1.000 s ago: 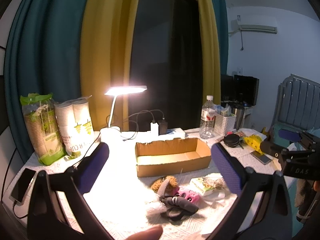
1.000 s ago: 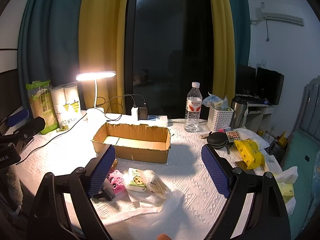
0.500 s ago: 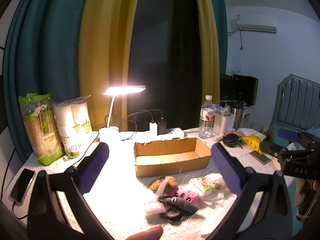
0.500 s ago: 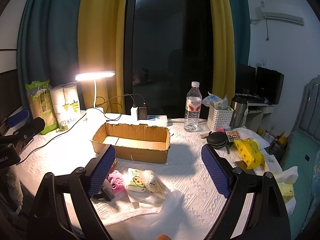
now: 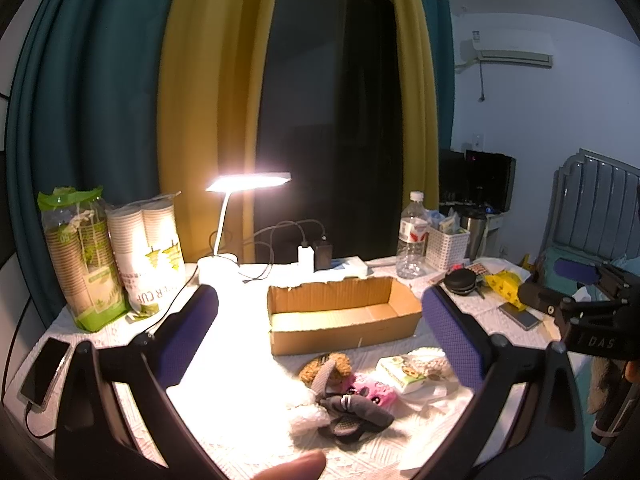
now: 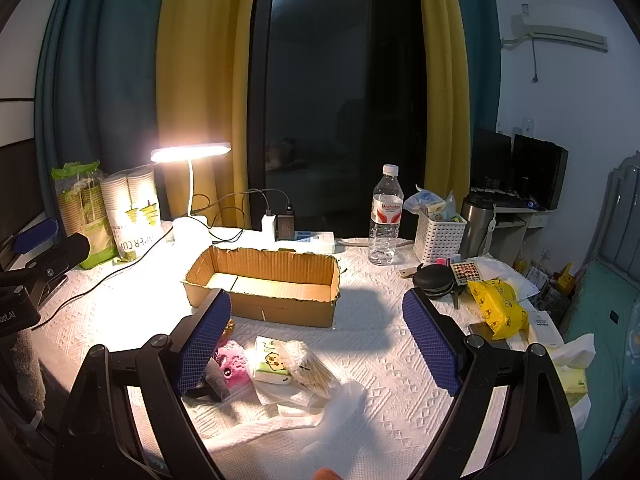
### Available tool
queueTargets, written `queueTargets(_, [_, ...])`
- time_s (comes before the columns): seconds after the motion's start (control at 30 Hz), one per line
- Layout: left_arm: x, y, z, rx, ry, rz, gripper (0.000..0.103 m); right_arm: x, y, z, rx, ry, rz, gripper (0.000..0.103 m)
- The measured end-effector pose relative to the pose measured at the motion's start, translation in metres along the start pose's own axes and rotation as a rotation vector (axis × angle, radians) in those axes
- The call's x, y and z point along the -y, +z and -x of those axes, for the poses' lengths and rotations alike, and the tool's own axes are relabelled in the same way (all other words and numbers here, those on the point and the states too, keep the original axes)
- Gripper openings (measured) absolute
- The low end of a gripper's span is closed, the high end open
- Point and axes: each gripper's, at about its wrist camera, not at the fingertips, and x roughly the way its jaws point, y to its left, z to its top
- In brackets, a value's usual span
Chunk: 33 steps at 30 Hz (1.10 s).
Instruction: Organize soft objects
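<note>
1. Both the left gripper (image 5: 320, 336) and the right gripper (image 6: 316, 336) hung above the table with fingers spread wide, holding nothing.
2. The soft toys (image 5: 348, 392) lay heaped just in front of the empty cardboard box (image 5: 344, 316).
3. Risk: a pinch could snag two tangled toys together.
4. Risk: the plastic bag (image 6: 320, 404) beside them could be dragged along.

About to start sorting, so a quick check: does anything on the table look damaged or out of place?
Only the cardboard box looks rough: its top rim is ragged and torn. It stands upright and empty. The soft toys lie jumbled in front of it, not yet sorted.
</note>
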Motion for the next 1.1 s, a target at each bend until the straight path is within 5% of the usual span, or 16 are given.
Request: queueTargets(1.1, [-0.002, 0.0034, 0.0072, 0.0, -0.031, 0.011, 0.102, -0.0002, 0.0003, 0.0001, -0.002, 0.001, -0.002, 0.09])
